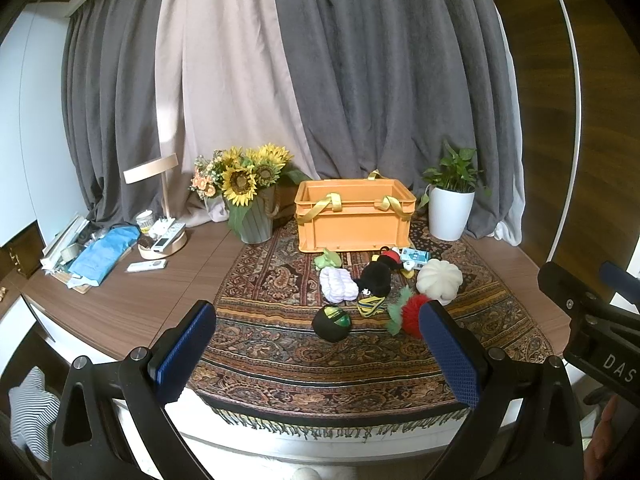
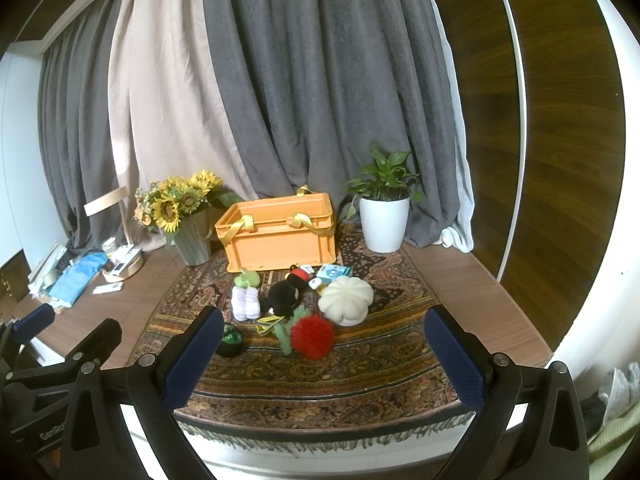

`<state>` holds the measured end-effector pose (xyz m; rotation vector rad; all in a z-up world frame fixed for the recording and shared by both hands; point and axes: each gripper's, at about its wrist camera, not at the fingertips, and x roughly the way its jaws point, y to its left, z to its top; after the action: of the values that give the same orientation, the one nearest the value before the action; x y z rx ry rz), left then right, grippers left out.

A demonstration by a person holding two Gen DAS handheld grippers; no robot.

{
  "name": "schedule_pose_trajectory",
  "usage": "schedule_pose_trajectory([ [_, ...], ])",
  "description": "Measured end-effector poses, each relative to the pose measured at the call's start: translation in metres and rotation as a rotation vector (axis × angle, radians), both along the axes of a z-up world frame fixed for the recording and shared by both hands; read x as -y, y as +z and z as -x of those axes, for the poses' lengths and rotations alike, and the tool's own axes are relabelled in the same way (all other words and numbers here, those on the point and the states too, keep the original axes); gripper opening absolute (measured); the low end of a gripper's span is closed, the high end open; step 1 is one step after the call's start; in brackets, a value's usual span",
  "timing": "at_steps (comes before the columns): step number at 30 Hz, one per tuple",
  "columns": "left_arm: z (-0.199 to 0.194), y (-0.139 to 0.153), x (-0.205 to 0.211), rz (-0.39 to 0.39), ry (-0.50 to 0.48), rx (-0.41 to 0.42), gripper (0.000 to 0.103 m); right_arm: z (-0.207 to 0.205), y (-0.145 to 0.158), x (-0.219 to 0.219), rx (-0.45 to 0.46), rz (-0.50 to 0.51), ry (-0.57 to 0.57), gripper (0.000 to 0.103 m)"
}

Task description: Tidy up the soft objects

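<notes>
A: The left tool (image 1: 316,356) hangs back off the tabletop's (image 1: 168,280) front edge, blue pads spread wide, nothing between them. The right tool (image 2: 324,356) is the same: splayed and empty.

B: So nothing looks started. The orange crate (image 1: 354,220) sits toward the back edge, on the patterned rug (image 1: 280,344), and no toy shows inside it, though its floor is hidden.

A: The whole pile lies in front of it: white pumpkin plush (image 1: 439,280), black plush (image 1: 376,278), lilac socks (image 1: 338,286), red pompom (image 2: 312,338), dark ball (image 1: 331,322), green toy (image 1: 328,259).

B: All loose on the rug. The full job looks left.
</notes>
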<state>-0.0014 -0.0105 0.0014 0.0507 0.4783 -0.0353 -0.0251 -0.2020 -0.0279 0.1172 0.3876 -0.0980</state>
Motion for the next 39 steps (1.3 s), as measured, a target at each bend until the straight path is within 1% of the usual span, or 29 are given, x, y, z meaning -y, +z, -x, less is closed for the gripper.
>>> schedule_pose_trajectory([
  [13,0.0,-0.001,0.001,-0.001,0.001,0.0,0.103,-0.002,-0.002,0.001,-0.003,-0.003,0.004,0.101],
  [18,0.0,-0.003,0.002,-0.001,0.0,-0.002,0.103,-0.01,-0.007,-0.004,-0.017,0.001,0.004,0.101],
  [23,-0.006,-0.01,0.0,0.001,-0.004,-0.023,0.103,-0.026,-0.018,-0.01,-0.057,0.002,0.007,0.101],
  [27,-0.017,-0.019,-0.005,0.001,0.0,-0.042,0.103,-0.041,-0.028,-0.012,-0.091,0.004,0.01,0.101],
  [34,-0.048,-0.044,-0.011,0.0,-0.013,-0.102,0.103,-0.076,-0.055,-0.017,-0.181,0.002,0.026,0.101],
  [39,-0.075,-0.061,-0.013,-0.015,-0.036,-0.132,0.103,-0.109,-0.074,-0.022,-0.25,-0.004,0.032,0.101],
])
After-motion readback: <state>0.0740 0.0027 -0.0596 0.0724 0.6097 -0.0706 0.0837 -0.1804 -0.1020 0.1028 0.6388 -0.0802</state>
